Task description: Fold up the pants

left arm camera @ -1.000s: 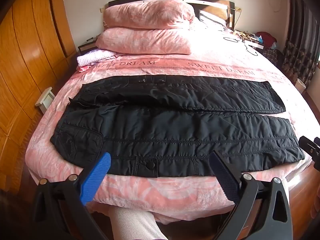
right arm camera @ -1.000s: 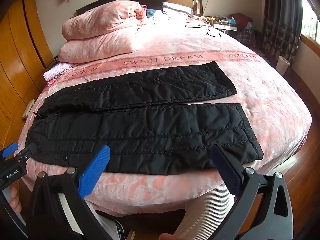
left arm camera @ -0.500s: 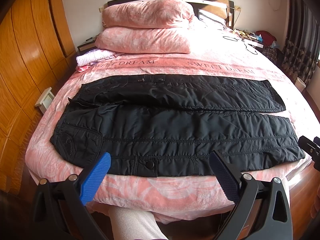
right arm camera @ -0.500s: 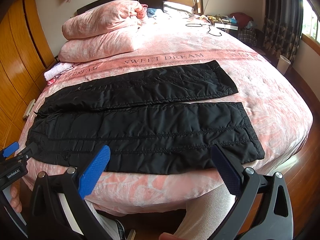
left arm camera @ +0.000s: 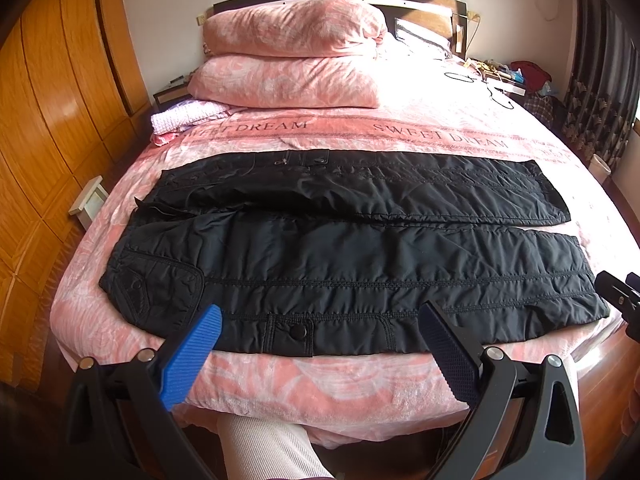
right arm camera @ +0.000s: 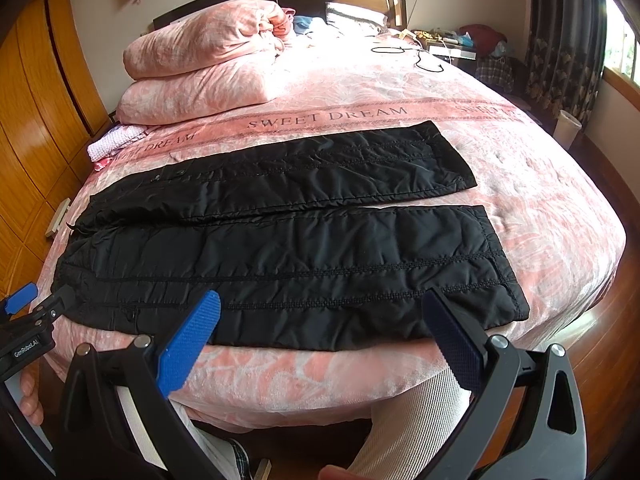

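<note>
Pants point(left arm camera: 344, 264), black and quilted, lie spread flat across the near part of the bed point(left arm camera: 320, 384), waist toward the wooden wardrobe side and both legs running side by side toward the curtained window. The near leg's edge sits close to the mattress edge. The left gripper point(left arm camera: 320, 354) hovers just off that edge near the waist end, its blue fingers spread wide apart and holding nothing. The right gripper point(right arm camera: 320, 332) hangs likewise before the cuff end, fingers wide apart and empty. Two pink pillows point(left arm camera: 288, 60) are stacked at the headboard.
</note>
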Tool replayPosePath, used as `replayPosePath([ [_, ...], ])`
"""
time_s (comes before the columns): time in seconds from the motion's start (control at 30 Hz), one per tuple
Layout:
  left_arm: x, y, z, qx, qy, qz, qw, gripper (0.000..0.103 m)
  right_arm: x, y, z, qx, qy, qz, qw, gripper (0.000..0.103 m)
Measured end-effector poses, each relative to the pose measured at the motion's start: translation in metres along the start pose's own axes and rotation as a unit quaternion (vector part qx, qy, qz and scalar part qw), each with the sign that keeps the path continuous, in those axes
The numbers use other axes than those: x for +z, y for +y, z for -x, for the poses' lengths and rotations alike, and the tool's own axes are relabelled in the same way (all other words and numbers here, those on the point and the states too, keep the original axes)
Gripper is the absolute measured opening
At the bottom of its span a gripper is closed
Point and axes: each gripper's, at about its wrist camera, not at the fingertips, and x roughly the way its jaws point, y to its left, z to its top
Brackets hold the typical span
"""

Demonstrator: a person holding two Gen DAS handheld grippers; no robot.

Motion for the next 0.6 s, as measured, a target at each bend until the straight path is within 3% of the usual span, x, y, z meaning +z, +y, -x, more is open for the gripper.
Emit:
replayPosePath([
  [0.6, 0.004, -0.0013, 0.0008, 0.0, 0.002, -0.001, 1.0, 0.099, 0.0008, 0.0002, -0.0018, 0.0, 0.001, 0.002, 1.0, 0.101],
])
